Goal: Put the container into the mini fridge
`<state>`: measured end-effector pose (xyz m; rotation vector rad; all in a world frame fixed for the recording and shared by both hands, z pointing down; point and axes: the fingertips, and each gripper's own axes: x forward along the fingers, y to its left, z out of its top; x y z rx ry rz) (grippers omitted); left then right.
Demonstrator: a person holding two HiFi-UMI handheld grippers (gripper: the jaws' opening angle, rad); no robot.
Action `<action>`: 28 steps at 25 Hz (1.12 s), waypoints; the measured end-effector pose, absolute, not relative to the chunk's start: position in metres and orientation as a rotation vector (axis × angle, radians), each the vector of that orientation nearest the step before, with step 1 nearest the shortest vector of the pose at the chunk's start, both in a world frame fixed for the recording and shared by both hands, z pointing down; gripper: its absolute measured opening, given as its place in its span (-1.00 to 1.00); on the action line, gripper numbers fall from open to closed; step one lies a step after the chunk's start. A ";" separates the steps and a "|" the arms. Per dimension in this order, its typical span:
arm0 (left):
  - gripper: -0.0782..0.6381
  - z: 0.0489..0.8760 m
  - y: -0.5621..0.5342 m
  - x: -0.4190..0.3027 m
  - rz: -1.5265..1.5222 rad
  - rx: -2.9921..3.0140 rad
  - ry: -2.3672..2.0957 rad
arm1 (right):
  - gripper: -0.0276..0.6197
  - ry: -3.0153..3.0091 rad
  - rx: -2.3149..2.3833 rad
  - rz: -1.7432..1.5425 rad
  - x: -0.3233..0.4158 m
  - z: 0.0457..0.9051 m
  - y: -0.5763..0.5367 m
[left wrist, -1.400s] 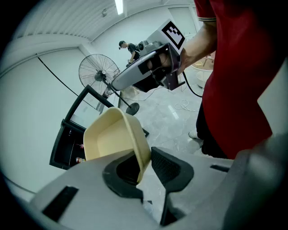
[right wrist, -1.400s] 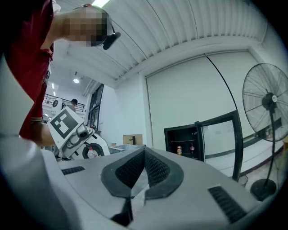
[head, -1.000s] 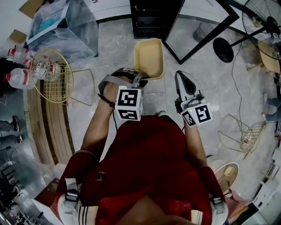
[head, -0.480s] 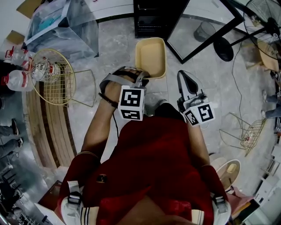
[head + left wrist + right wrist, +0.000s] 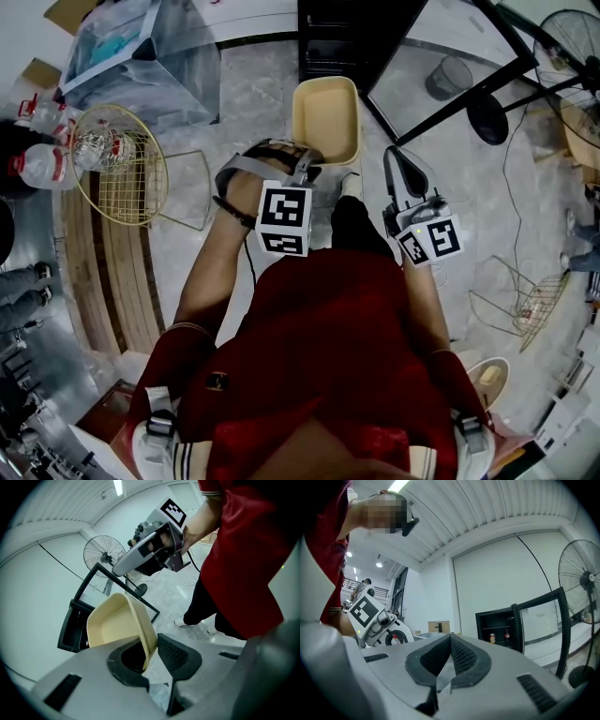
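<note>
On the floor's left side, a wire basket point(image 5: 120, 178) is sitting apart from the action. To its right, the left gripper point(image 5: 302, 167) is clamping its jaws on the near rim of the cream container point(image 5: 326, 117). It is holding the container tilted in the air above the floor, just short of the fridge point(image 5: 339, 37).

The fridge is standing at the floor's far edge, against the wall. Its door point(image 5: 441, 80) is hanging wide open to the right, and a can point(image 5: 492, 638) is showing on a shelf inside.

The right gripper point(image 5: 394, 157) is hovering just right of the container, not touching it, with its jaws pressed together on nothing. A fan point(image 5: 572, 47) is standing at the floor's far right corner.

The task is looking about halfway done: the container is lifted and the fridge is open. The container is not yet going through the opening, so placing it on a shelf and letting go are probably what remains.
</note>
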<state>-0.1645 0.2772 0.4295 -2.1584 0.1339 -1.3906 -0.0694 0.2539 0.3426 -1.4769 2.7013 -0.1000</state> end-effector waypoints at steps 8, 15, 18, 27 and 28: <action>-0.58 0.433 0.207 -0.139 -1.458 -2.121 0.146 | -0.92 2.758 -1.408 -0.031 -0.049 0.346 0.183; -0.58 0.432 0.127 -0.099 -1.520 -2.096 0.174 | -0.92 2.759 -1.359 -0.057 -0.003 0.345 0.104; -0.58 0.435 0.096 -0.085 -1.546 -2.086 0.183 | -0.92 2.760 -1.337 -0.068 0.014 0.348 0.073; -0.58 0.448 0.001 -0.041 -1.610 -2.064 0.207 | -0.92 2.776 -1.275 -0.085 0.059 0.354 -0.015; -0.58 0.450 -0.008 -0.035 -1.615 -2.064 0.209 | -0.92 2.778 -1.270 -0.089 0.065 0.356 -0.023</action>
